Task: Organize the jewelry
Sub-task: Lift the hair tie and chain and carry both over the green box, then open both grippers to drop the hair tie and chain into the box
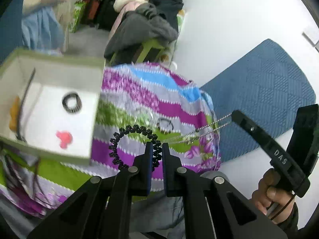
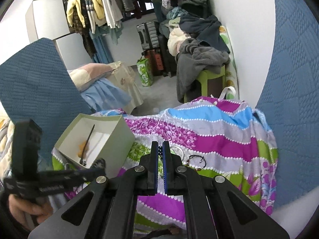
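My left gripper (image 1: 157,147) is shut on a black spiral coil band (image 1: 127,137) and holds it above the striped cloth, right of the open green-rimmed box (image 1: 59,73). In the box lie a dark bangle (image 1: 71,102), a pink piece (image 1: 64,137), an orange piece (image 1: 15,115) and a dark stick (image 1: 26,97). My right gripper (image 2: 160,146) is shut on a dark bead chain (image 2: 160,151); in the left wrist view a silver-looking chain (image 1: 201,130) hangs from its tip. A beaded bracelet (image 2: 196,162) and a clear ring (image 2: 177,151) lie on the cloth.
The striped purple, blue and green cloth (image 2: 219,139) covers the work surface. Blue quilted panels (image 2: 295,91) stand on both sides. Behind are a green stool with piled clothes (image 2: 201,59), suitcases (image 2: 151,39) and a clothes rack (image 2: 95,10).
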